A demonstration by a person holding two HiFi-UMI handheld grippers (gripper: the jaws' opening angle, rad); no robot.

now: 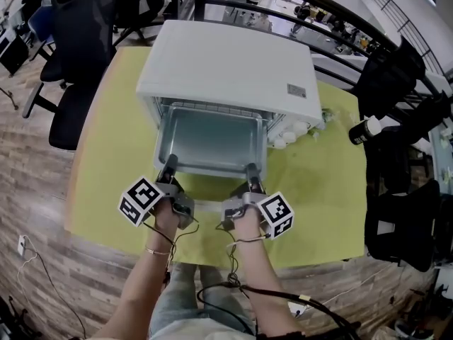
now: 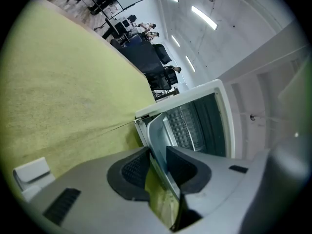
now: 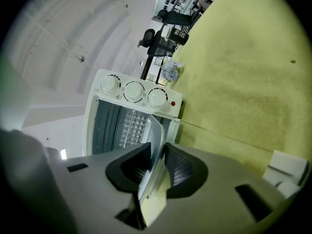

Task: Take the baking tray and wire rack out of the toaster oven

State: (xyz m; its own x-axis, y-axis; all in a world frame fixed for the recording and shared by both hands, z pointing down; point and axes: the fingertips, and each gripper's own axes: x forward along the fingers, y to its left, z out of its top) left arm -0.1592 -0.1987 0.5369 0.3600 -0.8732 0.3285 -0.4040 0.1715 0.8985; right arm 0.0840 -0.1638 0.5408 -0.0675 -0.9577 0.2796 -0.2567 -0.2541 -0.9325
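Observation:
A white toaster oven [image 1: 226, 69] stands on a yellow-green table [image 1: 318, 183] with its mouth towards me. A grey metal baking tray [image 1: 209, 137] sticks partly out of that mouth. My left gripper [image 1: 168, 167] is shut on the tray's front rim near its left corner, and my right gripper [image 1: 251, 176] is shut on the rim near its right corner. In the left gripper view the thin tray edge [image 2: 158, 130] is pinched between the dark pads of the left gripper [image 2: 157, 165]. The right gripper [image 3: 157, 167] clamps the tray edge [image 3: 155, 135] the same way. A grid-patterned surface [image 2: 185, 126] shows deep inside the oven.
Black office chairs [image 1: 78, 62] stand left of the table. Small white items [image 1: 294, 129] lie beside the oven's right side, under its three knobs [image 3: 134, 90]. A bottle [image 1: 364, 129] sits off the table's right edge. A dark railing runs behind the oven.

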